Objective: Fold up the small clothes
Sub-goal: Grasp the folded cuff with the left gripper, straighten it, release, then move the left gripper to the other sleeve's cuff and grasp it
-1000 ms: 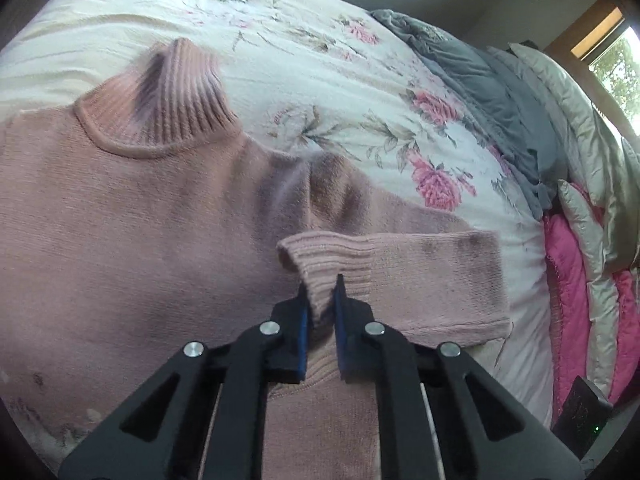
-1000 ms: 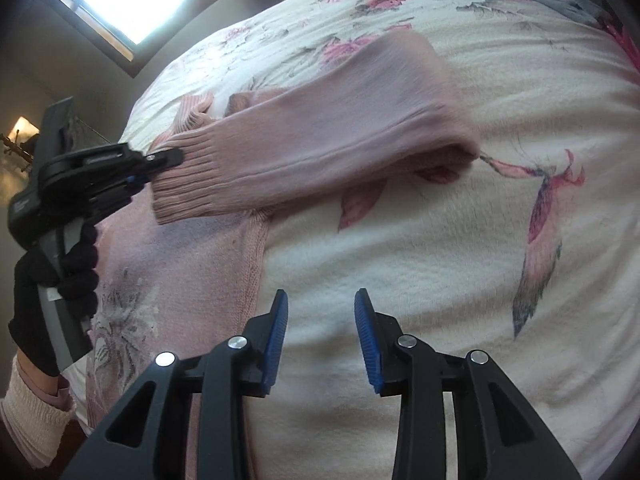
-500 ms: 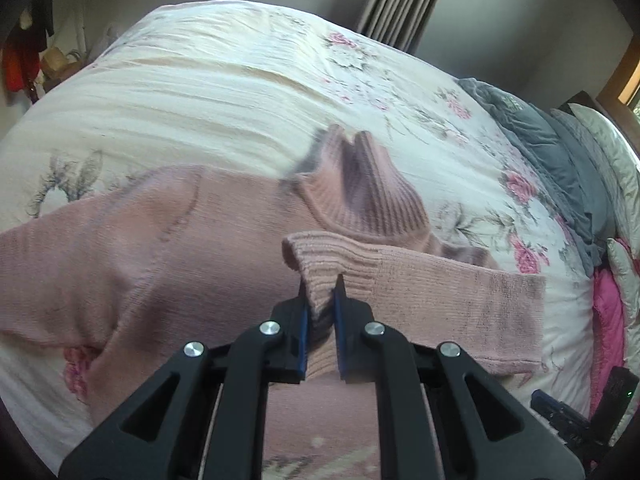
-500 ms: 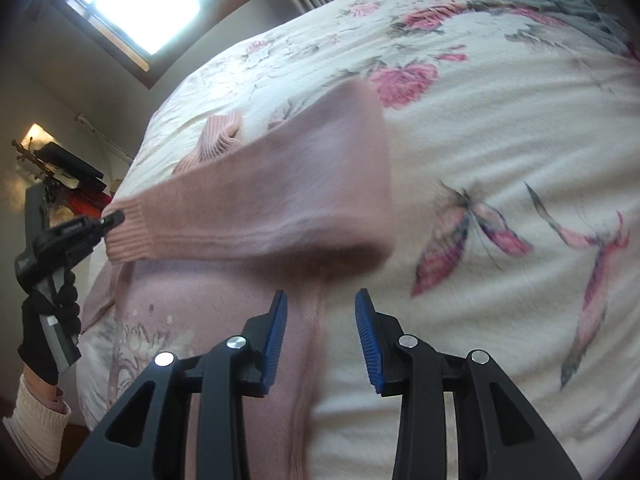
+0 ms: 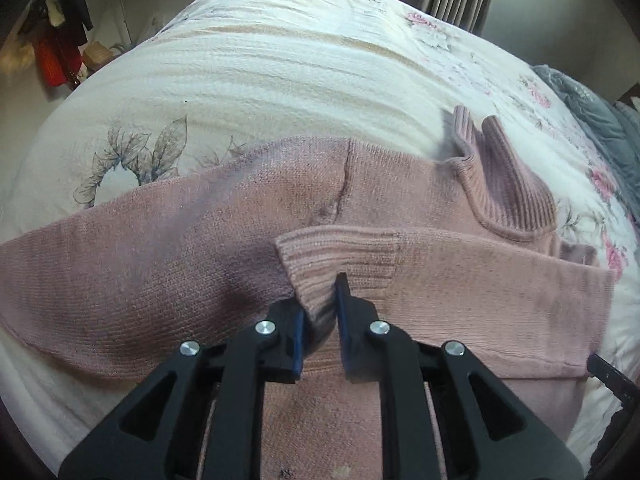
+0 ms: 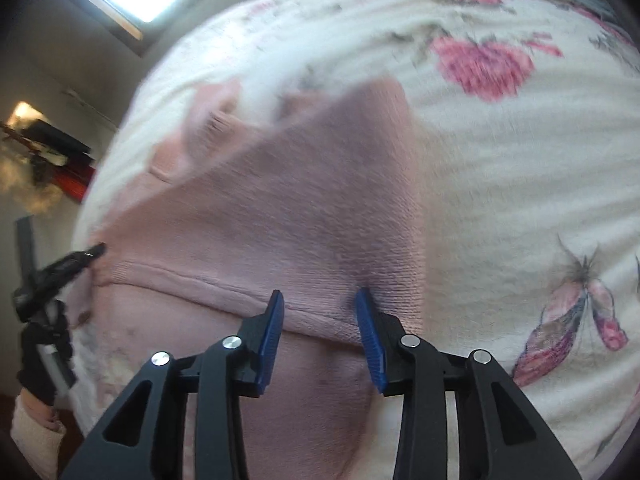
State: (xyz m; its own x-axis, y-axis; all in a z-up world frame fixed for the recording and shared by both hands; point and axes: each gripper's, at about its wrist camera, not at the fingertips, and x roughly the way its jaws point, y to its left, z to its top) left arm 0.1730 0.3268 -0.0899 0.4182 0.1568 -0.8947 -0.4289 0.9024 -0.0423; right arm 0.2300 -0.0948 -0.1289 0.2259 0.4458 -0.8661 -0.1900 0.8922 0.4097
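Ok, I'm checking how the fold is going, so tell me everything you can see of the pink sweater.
The pink sweater is a soft knit with a ribbed turtleneck collar and ribbed cuffs. It lies spread on the floral bedspread. One sleeve is folded across the chest, its ribbed cuff pinched in the left gripper. The other sleeve stretches out flat to the side. The right gripper hovers open over the folded sleeve's lower edge.

Bed: white quilted cover, pink roses and grey leaves printed.
Pink sweater: lies flat on bed, just ahead of left hand-held gripper; ribbed collar far-right.
Grey blanket: bed's far-right edge.
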